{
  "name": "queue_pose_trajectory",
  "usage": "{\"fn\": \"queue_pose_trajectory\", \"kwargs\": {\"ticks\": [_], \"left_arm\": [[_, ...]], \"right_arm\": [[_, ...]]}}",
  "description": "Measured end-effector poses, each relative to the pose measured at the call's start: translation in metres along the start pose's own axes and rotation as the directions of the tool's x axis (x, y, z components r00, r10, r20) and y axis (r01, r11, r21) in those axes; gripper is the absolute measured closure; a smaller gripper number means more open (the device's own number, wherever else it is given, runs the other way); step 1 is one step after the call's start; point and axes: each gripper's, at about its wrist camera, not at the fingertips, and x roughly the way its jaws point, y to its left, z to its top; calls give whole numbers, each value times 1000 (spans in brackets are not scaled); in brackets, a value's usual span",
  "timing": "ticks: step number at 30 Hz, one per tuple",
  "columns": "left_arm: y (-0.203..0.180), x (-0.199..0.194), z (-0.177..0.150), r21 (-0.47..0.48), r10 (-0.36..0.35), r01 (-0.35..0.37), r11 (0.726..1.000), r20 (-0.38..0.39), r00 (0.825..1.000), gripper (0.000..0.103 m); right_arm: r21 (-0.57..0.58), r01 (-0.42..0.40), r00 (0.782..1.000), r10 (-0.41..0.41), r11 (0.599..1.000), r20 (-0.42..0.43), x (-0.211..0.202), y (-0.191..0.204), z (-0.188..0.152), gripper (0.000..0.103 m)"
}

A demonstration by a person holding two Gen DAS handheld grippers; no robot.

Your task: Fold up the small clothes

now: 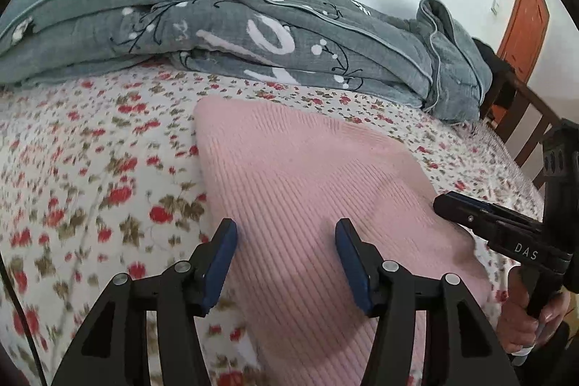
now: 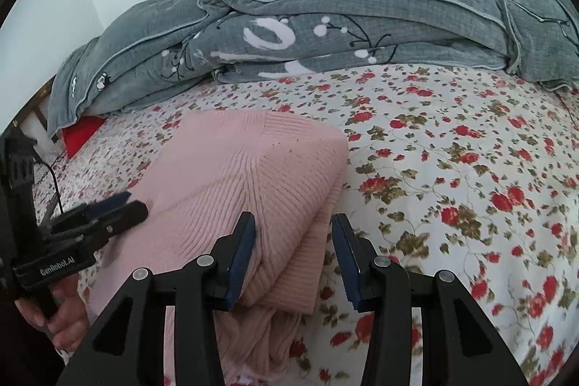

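Floral bedsheet [image 2: 452,147] runs wide and bare to the right; grey quilt [image 2: 325,24] banks the far edge. Folded pink sweater [image 1: 307,176] lies near, centre-left. Left gripper [image 1: 286,263] hovers over it, jaws spread, holding nothing. Right gripper [image 2: 293,255] straddles the sweater's right edge, jaws apart.

Pink ribbed knit sweater [image 1: 311,176], folded into a thick, roughly rectangular bundle. Lies flat on the flowered bed sheet [image 1: 90,169], layered edges stacked on one side, a loose gathered part sticking out underneath.
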Motion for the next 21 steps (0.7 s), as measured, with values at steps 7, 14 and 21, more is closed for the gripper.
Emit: {"fn": "queue_pose_trajectory", "kwargs": {"ticks": [7, 14, 21], "left_arm": [[-14, -11, -19, 25, 21, -20, 999, -16, 1000, 42], [-9, -27, -26, -69, 15, -21, 997, -82, 997, 44], [-37, -72, -34, -43, 63, -66, 997, -76, 995, 43]], "right_arm": [[-69, 29, 1000, -28, 997, 11, -8, 8, -22, 60], [-9, 16, 1000, -16, 1000, 8, -37, -1, -25, 59], [-34, 165, 986, -164, 986, 31, -96, 4, -31, 46]]}}
